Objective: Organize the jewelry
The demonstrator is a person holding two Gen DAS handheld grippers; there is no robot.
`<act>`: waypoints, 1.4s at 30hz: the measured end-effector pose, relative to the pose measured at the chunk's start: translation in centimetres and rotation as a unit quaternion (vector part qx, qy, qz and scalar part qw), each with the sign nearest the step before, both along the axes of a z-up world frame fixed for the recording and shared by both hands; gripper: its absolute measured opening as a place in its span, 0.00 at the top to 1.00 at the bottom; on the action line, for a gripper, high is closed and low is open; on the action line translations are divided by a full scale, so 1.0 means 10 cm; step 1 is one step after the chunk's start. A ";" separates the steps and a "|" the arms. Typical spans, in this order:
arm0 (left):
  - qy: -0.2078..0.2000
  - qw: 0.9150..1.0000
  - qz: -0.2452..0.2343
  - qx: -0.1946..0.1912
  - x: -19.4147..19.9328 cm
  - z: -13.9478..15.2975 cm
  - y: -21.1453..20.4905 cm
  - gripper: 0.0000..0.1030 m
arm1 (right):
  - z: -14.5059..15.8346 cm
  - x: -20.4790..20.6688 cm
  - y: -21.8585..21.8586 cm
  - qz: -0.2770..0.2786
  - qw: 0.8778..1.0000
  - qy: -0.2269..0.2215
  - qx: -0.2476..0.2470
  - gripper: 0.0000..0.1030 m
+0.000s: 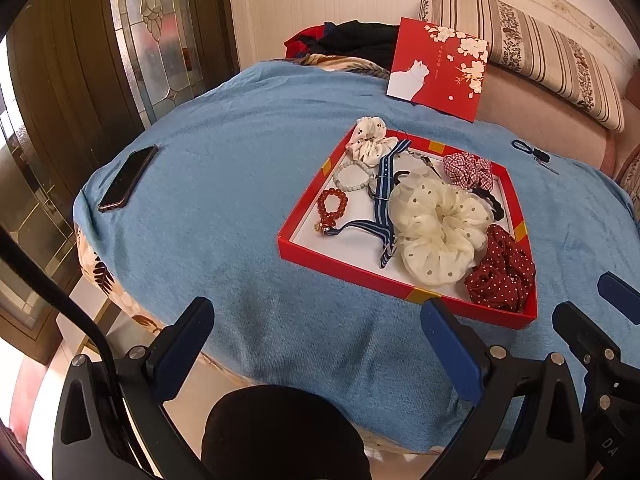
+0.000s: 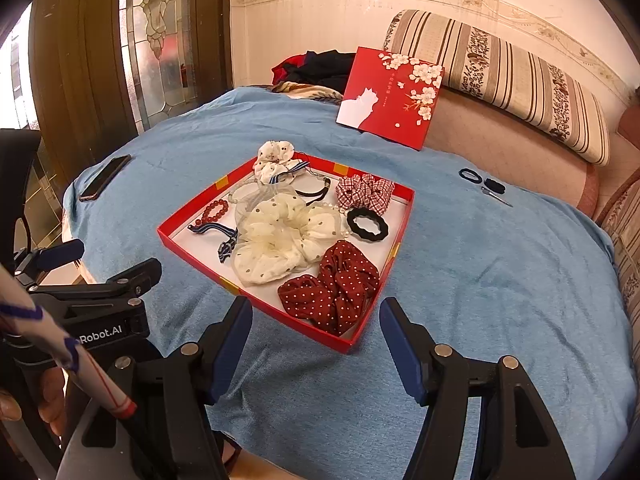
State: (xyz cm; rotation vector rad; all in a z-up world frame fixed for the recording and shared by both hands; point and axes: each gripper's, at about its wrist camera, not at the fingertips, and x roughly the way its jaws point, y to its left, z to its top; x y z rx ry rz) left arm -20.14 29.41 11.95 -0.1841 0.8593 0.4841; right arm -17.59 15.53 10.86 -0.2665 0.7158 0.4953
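A red open box (image 1: 344, 266) (image 2: 192, 256) lies on the blue cloth. It holds a large cream dotted scrunchie (image 1: 438, 226) (image 2: 280, 236), a dark red dotted scrunchie (image 1: 502, 270) (image 2: 332, 284), a red checked scrunchie (image 1: 468, 170) (image 2: 364, 194), a small white scrunchie (image 1: 370, 140) (image 2: 274, 158), a black hair tie (image 2: 367, 222), a red bead bracelet (image 1: 332, 206) (image 2: 214, 212), a white bead bracelet (image 1: 354, 174) and a blue striped strap (image 1: 382, 196) (image 2: 224, 238). My left gripper (image 1: 316, 316) is open and empty, near the box's front edge. My right gripper (image 2: 316, 316) is open and empty at its near corner.
The red box lid (image 1: 438, 66) (image 2: 392, 96) leans against the sofa at the back. A phone (image 1: 128, 178) (image 2: 105, 178) lies at the cloth's left edge. A blue hair tie (image 1: 520, 145) (image 2: 470, 175) and small scissors (image 2: 495, 190) lie far right. Dark clothes (image 1: 352, 42) lie behind.
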 end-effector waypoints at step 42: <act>0.011 1.000 0.018 -0.023 -0.02 -0.04 0.17 0.00 | -0.12 -0.06 0.11 0.007 1.000 0.019 -0.004 0.29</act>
